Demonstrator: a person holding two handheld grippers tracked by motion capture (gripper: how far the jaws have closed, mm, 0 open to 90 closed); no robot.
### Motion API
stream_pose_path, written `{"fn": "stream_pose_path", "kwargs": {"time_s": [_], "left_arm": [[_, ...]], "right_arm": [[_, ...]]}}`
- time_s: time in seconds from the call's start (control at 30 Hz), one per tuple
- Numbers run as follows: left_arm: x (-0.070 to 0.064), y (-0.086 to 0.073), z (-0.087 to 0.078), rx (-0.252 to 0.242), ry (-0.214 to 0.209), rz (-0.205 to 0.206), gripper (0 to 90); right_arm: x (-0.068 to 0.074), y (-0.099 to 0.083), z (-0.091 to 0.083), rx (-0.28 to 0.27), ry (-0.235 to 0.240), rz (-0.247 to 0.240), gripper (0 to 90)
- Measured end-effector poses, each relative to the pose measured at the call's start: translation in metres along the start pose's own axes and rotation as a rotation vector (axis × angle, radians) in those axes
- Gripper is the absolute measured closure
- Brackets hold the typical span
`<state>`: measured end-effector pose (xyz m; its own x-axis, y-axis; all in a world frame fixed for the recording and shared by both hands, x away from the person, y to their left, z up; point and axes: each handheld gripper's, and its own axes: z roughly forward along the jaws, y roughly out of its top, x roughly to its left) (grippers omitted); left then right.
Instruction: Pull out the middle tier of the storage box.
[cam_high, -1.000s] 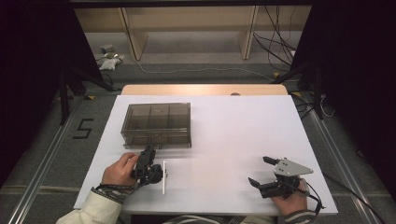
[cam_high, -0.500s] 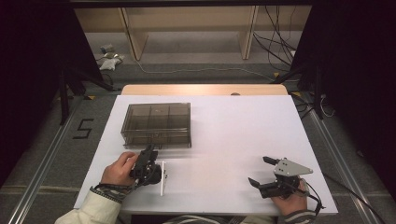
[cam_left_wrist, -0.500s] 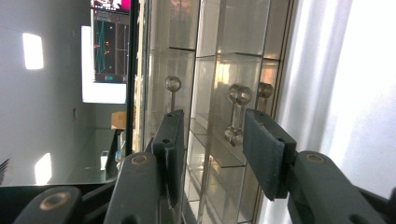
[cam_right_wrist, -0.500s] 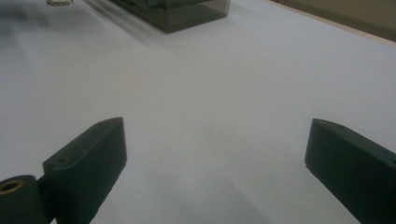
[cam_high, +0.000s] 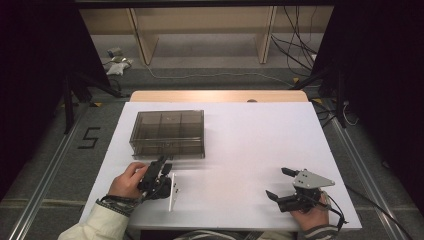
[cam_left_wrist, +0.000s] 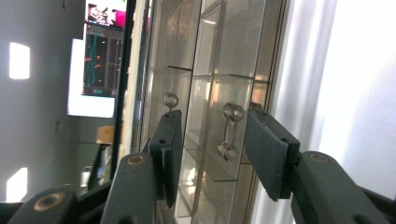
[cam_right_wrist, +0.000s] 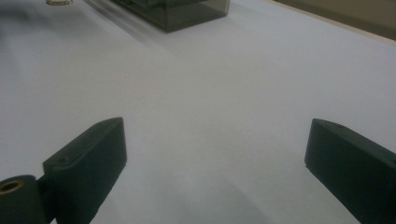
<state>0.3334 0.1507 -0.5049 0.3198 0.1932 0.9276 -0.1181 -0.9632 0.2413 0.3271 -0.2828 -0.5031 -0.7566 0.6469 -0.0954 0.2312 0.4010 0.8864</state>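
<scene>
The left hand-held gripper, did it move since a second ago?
Yes, a little. The left hand-held gripper has crept forward toward the smoky clear compartment box, which stayed put on the white table. Its jaws now bracket the box's small handle.

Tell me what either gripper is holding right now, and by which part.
Nothing is held. The left gripper has its jaws open either side of the small handle on the clear compartment box, not closed on it. The right gripper is open over the bare table.

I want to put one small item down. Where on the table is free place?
Free: the white table right of the compartment box, through to the right gripper. Crowded: the front-left, where the left gripper faces the box front.
</scene>
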Motion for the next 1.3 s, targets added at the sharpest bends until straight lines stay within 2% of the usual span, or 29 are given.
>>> {"fn": "stream_pose_path", "kwargs": {"time_s": [0.03,0.13,0.23,0.3,0.33,0.37,0.4,0.43,0.47,0.67,0.7,0.83,0.87,0.97,1.0,1.03,1.13,1.17,1.27,1.3], "left_arm": [[0.000,0.000,0.000,0.000,0.000,0.000,55.0],[0.008,-0.001,-0.003,-0.031,-0.042,-0.062,55.1],[0.010,-0.001,-0.004,-0.043,-0.058,-0.074,55.2],[0.014,-0.001,-0.005,-0.062,-0.084,-0.108,55.2],[0.017,-0.001,-0.006,-0.083,-0.099,-0.145,55.1],[0.017,-0.001,-0.006,-0.083,-0.099,-0.145,54.9],[0.021,-0.002,-0.007,-0.101,-0.123,-0.185,54.5],[0.021,-0.002,-0.007,-0.101,-0.123,-0.185,54.0],[0.026,-0.003,-0.008,-0.109,-0.143,-0.221,53.6],[0.030,-0.005,-0.005,-0.103,-0.177,-0.251,51.5],[0.031,-0.005,-0.006,-0.112,-0.187,-0.274,50.8],[0.034,-0.006,-0.006,-0.117,-0.203,-0.291,50.9],[0.035,-0.006,-0.006,-0.112,-0.220,-0.307,51.6],[0.035,-0.006,-0.006,-0.113,-0.223,-0.317,52.4],[0.037,-0.006,-0.006,-0.118,-0.237,-0.336,52.3],[0.037,-0.006,-0.006,-0.118,-0.237,-0.336,52.2],[0.044,-0.008,-0.007,-0.144,-0.274,-0.407,50.8],[0.044,-0.008,-0.007,-0.144,-0.274,-0.407,50.9],[0.049,-0.008,-0.008,-0.178,-0.301,-0.453,51.1],[0.049,-0.008,-0.008,-0.178,-0.301,-0.453,51.1]], "right_arm": [[0.000,0.000,0.000,0.000,0.000,0.000,6.6],[0.000,0.000,0.000,0.001,0.000,0.000,6.6],[0.000,0.000,0.000,0.000,0.000,0.000,6.6],[0.000,0.000,0.000,0.001,0.000,0.001,6.6],[0.000,0.000,0.000,0.001,0.000,0.000,6.6],[0.000,0.000,0.000,0.001,0.000,0.000,6.6],[0.000,0.000,0.000,0.000,0.000,0.000,6.6],[0.000,0.000,0.000,0.000,-0.001,0.000,6.6],[0.000,0.000,0.000,0.001,-0.001,0.000,6.6],[0.000,0.000,0.000,-0.001,-0.003,-0.001,6.6],[0.000,0.000,0.000,0.001,-0.002,-0.001,6.6],[0.000,0.000,0.000,-0.001,-0.003,-0.001,6.6],[0.000,0.000,0.000,-0.001,-0.004,-0.001,6.6],[0.000,0.000,0.000,-0.001,-0.004,-0.001,6.7],[0.000,0.000,0.000,-0.001,-0.004,-0.001,6.7],[0.000,0.000,0.000,-0.001,-0.004,-0.001,6.7],[0.000,0.000,0.000,-0.001,-0.004,-0.001,6.7],[0.000,0.000,0.000,0.000,-0.004,-0.001,6.7],[0.000,0.000,0.000,-0.002,-0.001,-0.001,6.7],[0.000,0.000,0.000,-0.002,-0.001,-0.001,6.7]]}}
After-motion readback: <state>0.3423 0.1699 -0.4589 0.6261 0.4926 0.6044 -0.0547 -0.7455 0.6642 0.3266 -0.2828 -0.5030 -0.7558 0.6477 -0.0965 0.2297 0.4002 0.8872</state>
